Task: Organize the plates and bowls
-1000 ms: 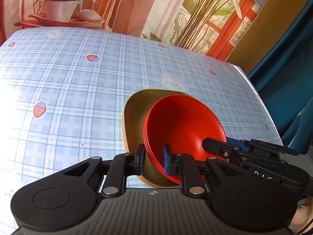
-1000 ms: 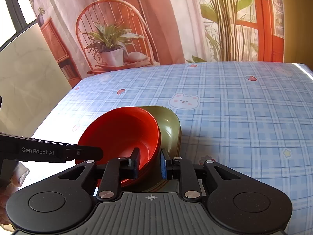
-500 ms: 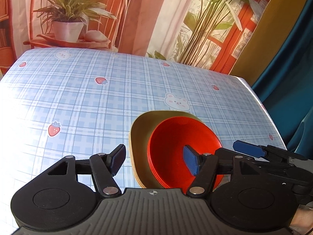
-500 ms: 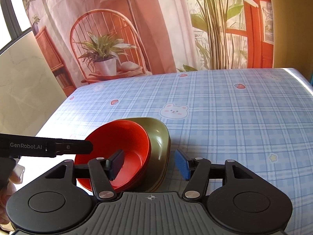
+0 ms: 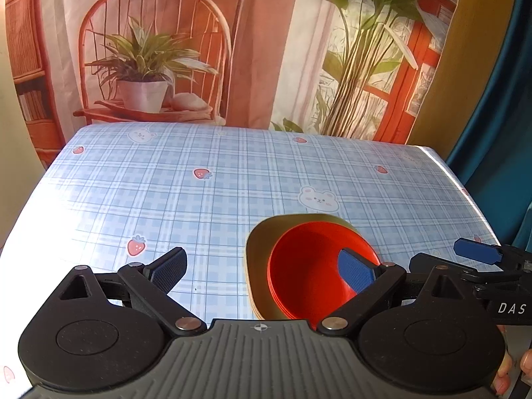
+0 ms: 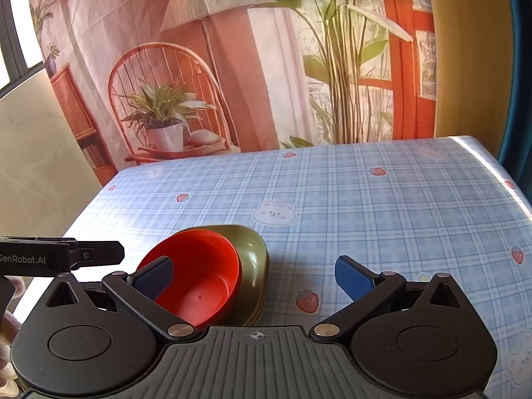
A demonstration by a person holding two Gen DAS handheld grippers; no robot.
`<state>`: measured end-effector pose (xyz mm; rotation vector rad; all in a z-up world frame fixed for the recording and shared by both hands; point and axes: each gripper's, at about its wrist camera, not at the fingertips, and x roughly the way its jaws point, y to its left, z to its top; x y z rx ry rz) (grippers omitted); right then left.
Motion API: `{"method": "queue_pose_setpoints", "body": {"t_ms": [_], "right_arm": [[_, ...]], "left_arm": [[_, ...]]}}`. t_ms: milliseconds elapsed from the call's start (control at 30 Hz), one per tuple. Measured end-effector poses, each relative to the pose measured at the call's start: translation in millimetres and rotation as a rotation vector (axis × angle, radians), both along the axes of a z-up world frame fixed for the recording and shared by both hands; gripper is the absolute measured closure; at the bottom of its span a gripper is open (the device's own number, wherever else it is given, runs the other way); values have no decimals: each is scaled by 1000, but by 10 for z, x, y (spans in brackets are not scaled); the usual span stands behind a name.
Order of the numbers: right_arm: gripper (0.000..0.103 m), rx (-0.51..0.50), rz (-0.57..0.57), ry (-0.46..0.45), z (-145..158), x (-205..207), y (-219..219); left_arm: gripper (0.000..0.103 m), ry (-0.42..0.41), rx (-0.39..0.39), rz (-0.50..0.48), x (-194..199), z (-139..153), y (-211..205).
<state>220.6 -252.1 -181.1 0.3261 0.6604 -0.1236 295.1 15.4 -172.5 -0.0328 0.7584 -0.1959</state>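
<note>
Blue-checked counter (image 5: 232, 183) carries the red bowls (image 5: 309, 276) nested in olive plates (image 5: 259, 252) at its near edge, just released: left tongs (image 5: 262, 269) and right tongs (image 6: 256, 276) have spread wide, empty, so stacking looks done.

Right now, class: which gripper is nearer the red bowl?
Neither clearly. The left gripper sits open at the red bowl's left side, the right gripper open at its right, both released.

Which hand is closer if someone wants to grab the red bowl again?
Probably about equal. The red bowl sits partly behind one finger of both the right gripper and left gripper; both are open and empty.
</note>
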Motion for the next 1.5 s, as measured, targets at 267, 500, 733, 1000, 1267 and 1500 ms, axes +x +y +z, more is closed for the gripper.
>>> {"method": "queue_pose_setpoints", "body": {"t_ms": [267, 500, 733, 1000, 1267, 1500], "right_arm": [[0, -16, -30, -55, 352, -219, 7], [0, -88, -55, -155, 875, -480, 95], [0, -129, -57, -247, 1379, -839, 229], [0, -170, -41, -327, 1789, -1342, 455], [0, -211, -52, -364, 1970, -1730, 684], [0, -233, -44, -381, 2055, -1938, 817]], "left_arm": [[0, -132, 247, 47, -294, 436, -234], [0, -237, 319, 69, -648, 870, -381], [0, -293, 199, 71, -1089, 1242, -304], [0, -406, 118, 57, -1690, 1505, -247], [0, -437, 90, 63, -2115, 1609, -197], [0, -480, 63, 65, -2380, 1641, -119]]}}
